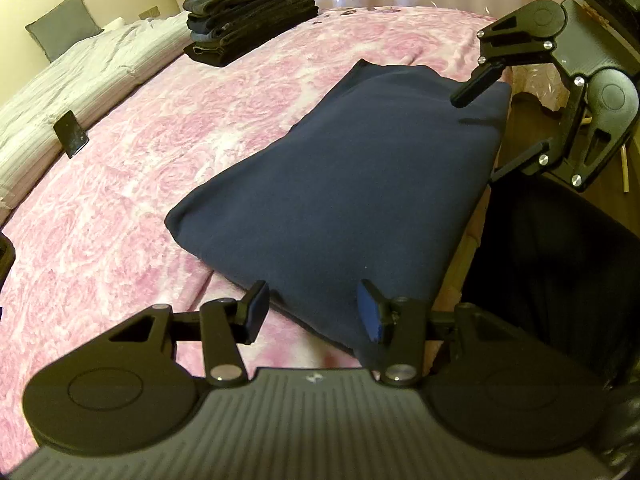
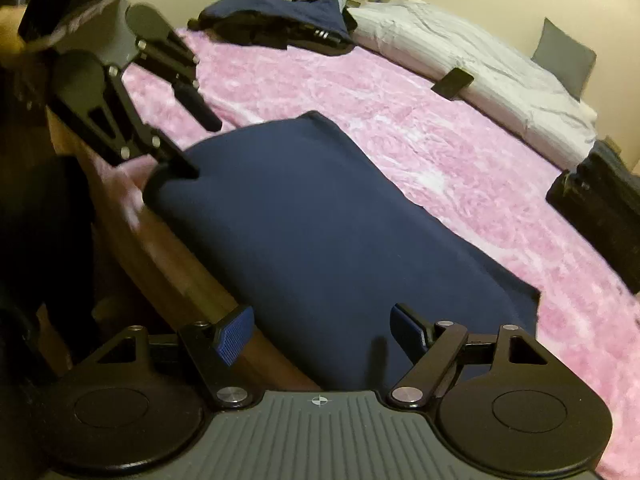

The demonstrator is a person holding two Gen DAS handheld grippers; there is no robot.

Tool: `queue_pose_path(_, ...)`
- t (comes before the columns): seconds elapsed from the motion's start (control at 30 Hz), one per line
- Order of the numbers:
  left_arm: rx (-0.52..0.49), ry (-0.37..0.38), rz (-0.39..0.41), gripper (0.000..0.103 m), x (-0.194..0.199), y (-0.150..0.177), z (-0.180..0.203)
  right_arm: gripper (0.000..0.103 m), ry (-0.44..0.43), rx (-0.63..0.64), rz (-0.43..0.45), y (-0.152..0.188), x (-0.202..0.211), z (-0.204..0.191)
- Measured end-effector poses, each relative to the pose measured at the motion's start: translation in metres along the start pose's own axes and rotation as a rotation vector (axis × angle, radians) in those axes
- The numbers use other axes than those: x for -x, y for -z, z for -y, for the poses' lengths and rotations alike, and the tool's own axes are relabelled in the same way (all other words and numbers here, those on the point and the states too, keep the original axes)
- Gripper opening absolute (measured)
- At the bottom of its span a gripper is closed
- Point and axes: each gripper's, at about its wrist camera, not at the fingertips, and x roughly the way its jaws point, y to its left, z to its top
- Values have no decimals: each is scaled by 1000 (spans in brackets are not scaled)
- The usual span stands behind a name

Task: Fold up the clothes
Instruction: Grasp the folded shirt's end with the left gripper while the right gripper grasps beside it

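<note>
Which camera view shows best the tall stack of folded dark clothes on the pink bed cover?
The left wrist view. There the tall stack of folded dark clothes stands whole and sharp at the far side of the pink bed cover, its layers countable. The right wrist view shows only a dark, cropped corner of it at the right edge.

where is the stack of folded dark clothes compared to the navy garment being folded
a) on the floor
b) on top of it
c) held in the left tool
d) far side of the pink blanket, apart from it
d: in the left wrist view the stack of folded dark clothes sits on the pink blanket well beyond the navy garment, with bare blanket between them.
</note>
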Motion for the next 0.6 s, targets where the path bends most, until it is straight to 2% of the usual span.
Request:
queue_pose_path(0.27,-4,2,5,46,0,0,0,78,21,78,-22,5,-4,-8)
queue_pose_path(0.43,-38,-19,36,46,7,-1,3,78,57,187,-37,6,-10,-15)
queue_pose_path(0.47,-72,-36,64,49,13,-1,9,78,62,212,-42,6,-11,-16)
queue_pose_path(0.57,-222,-61,141,74,30,3,34,78,66,253,-40,6,-12,-16)
queue_pose_path(0.6,-272,-70,167,77,36,4,43,78,64,261,-40,6,-14,-15)
